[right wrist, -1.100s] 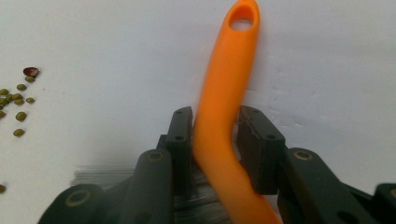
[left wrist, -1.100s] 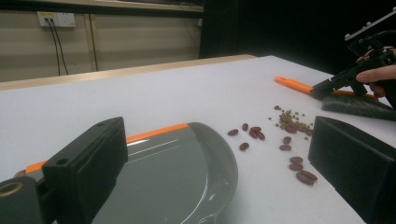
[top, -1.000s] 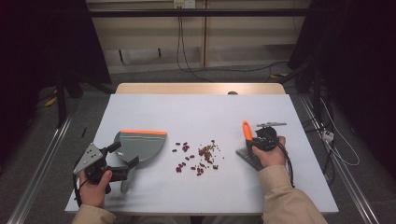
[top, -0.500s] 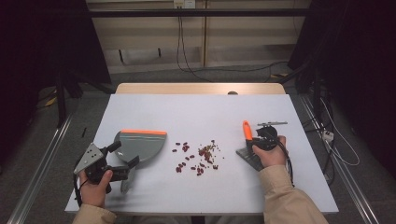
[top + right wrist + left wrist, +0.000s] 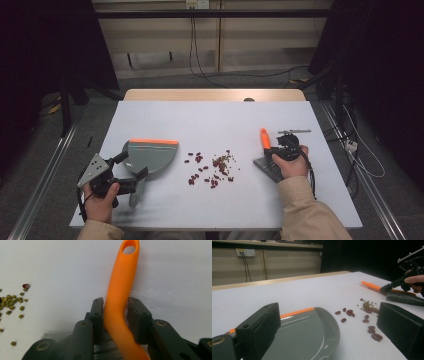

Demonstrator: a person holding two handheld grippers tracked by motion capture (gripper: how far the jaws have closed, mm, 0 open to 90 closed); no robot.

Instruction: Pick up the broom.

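Beside the scattered beans [image 5: 212, 167], right gripper [image 5: 115, 307] fingers pinch the brush handle [image 5: 121, 297]; left gripper [image 5: 329, 330] fingers spread around the dustpan [image 5: 304, 337].

The high view sits above my side of the pale grey rectangular table [image 5: 210, 120] and looks forward and down, far enough back to take in all four edges and the floor beyond the far edge. The left gripper view rides low by the table's near left corner, close to the surface, facing across toward the right edge and far wall. The right gripper view looks steeply down at the surface near the right edge, very close. All three views share the scattered dark red and small green beans [image 5: 212, 167] [image 5: 362, 313] [image 5: 11, 303] at the table's middle.
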